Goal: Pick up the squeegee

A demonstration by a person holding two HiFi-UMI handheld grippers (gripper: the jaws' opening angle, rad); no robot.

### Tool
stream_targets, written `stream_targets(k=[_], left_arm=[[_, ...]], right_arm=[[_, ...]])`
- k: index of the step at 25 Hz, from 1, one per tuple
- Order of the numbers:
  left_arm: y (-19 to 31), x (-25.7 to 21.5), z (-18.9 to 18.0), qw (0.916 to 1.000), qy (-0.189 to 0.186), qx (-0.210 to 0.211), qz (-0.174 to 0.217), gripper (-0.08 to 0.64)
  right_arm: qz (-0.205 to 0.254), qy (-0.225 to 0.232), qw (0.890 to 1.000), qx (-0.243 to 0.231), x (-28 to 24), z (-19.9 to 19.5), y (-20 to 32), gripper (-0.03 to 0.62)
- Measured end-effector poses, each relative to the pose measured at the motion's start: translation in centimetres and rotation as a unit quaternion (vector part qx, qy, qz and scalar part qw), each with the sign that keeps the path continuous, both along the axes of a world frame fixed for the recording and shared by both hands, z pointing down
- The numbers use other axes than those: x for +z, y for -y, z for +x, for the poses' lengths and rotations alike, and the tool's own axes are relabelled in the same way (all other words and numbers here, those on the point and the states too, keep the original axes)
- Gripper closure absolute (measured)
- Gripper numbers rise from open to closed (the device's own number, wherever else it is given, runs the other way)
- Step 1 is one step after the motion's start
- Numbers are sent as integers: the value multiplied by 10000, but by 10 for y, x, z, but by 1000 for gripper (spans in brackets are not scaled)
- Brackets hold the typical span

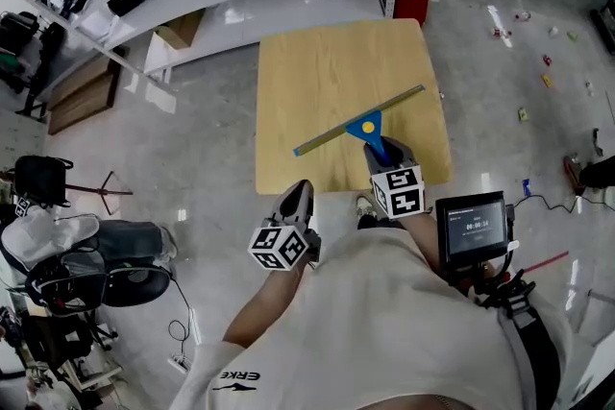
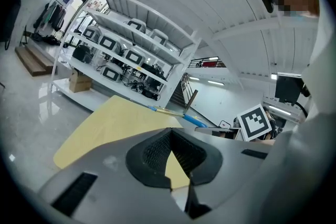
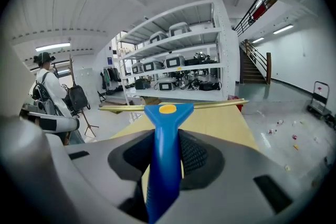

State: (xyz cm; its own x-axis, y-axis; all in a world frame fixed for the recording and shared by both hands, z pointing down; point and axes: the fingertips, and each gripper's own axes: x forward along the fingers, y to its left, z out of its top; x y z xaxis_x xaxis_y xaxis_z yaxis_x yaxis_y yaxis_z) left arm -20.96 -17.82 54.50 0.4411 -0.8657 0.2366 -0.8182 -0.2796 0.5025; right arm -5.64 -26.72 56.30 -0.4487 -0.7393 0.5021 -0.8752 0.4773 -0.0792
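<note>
Gripping the squeegee (image 1: 360, 123) by its blue handle (image 3: 164, 165), the right tongs (image 1: 381, 152) have their pads pressed against both sides of that handle, which runs straight out between them to the yellow-dotted head. The long blade (image 1: 404, 97) crosses at the end of it, slanting over the near right part of the bench (image 1: 317, 34), from about the middle of the near edge towards the right edge. In the right gripper view the blade stands against the room beyond the bench's far edge, not against the wood, so I judge the tool to be up in the air and clear of the surface, though no view shows the gap beneath it outright.

The left tongs (image 1: 296, 197) hang off the bench's near edge, towards its left corner, tips together with nothing between them, taking no part.

By this reading the grasp is made and the lift looks done; what is left seems to be only holding the tool steady.
</note>
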Motion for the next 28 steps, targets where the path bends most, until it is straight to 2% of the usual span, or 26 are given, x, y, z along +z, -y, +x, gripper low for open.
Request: stream_targets(k=[13,23,28], left_arm=[[-93,-28,-14,9987,-174,-194,445,555],[-143,-30,-9,9982,-353,88,481,556],[-155,-36,9,9976,-419,175,517,555]], right_arm=[[290,262,9991,179,-37,6,-112,462],[230,284,9969,690,-43,30,-197,462],[195,255,9958,863,-51,55,-223,462]])
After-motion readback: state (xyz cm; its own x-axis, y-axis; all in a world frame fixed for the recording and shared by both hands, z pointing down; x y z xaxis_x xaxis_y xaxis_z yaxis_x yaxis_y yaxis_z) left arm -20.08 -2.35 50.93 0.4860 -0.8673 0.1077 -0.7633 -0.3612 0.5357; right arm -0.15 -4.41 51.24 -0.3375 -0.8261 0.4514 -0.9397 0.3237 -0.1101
